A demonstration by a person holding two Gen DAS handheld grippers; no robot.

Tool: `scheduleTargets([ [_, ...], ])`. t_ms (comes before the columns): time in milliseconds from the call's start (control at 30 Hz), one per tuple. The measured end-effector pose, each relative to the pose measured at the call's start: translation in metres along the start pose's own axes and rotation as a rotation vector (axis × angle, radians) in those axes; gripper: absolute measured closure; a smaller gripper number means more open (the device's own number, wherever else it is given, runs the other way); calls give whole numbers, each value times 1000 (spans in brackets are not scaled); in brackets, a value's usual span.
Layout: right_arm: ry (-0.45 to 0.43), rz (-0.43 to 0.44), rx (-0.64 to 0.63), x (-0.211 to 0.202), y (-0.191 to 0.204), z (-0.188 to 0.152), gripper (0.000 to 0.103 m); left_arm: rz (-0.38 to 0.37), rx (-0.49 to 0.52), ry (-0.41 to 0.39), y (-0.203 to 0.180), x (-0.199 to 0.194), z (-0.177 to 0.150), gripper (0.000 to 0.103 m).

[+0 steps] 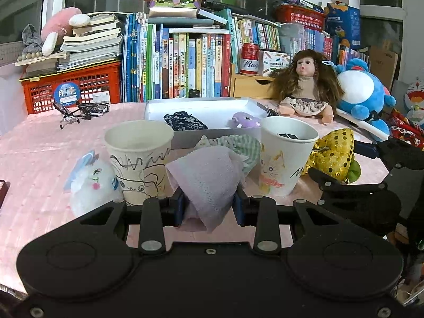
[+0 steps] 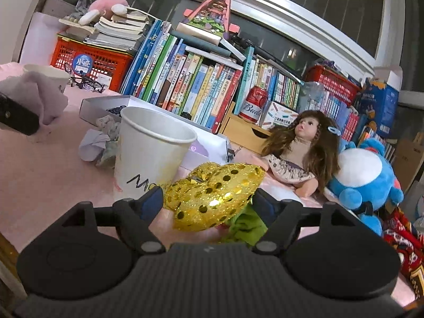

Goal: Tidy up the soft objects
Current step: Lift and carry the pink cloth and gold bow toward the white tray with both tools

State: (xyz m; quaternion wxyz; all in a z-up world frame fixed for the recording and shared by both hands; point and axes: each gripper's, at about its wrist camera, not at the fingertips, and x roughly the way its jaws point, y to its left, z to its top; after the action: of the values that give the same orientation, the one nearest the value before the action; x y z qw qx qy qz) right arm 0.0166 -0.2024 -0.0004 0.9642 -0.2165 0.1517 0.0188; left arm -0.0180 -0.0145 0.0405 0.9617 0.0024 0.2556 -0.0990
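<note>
My left gripper (image 1: pixel 210 206) is shut on a lilac cloth (image 1: pixel 209 177), which bulges up between the two paper cups (image 1: pixel 137 159) (image 1: pixel 287 156). In the right wrist view my right gripper (image 2: pixel 209 206) stands open, and a gold sequined fabric piece (image 2: pixel 214 196) with a green part (image 2: pixel 246 225) lies between its fingers, beside the cup (image 2: pixel 151 153) marked in black. The pads do not press on it. Behind the cups, a white box (image 1: pixel 198 106) holds a dark patterned fabric (image 1: pixel 185 122) and a small purple plush (image 1: pixel 246 120).
A white fluffy plush (image 1: pixel 92 185) leans on the left cup, and a green checked cloth (image 1: pixel 242 145) lies behind the lilac one. A doll (image 1: pixel 307 84) and a blue plush (image 1: pixel 363 92) sit at the right. Glasses (image 1: pixel 82 111), a red crate (image 1: pixel 74 87) and rows of books (image 1: pixel 180 66) line the back.
</note>
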Motion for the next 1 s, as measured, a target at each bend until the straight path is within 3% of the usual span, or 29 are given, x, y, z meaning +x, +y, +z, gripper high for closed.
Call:
scheduleTargets([
  [133,-15,-7,-27,2,3,1,21,-3,-1,-9,1,0,4,70],
  [167,-20,-11,-25,1,2,2,25,-3,0,-14,1,-1,5,70],
  [233,-25,-27,-14,0,1,4,46,-4,1,-25,1,-2,9,70],
  [333,-26,-13,28,-2,-7,6,54,-12,-4,-37,2,-3,16,70],
  [633,-79,-53,71,-9,-27,25,57,-27,-25,-74,13,-5,45,70],
  [800,-110,-83,109,-7,-45,44,56,-40,-46,-93,27,-5,79,70],
  [1000,-105,-48,201,9,-76,76,56,-61,-55,-99,46,3,132,70],
])
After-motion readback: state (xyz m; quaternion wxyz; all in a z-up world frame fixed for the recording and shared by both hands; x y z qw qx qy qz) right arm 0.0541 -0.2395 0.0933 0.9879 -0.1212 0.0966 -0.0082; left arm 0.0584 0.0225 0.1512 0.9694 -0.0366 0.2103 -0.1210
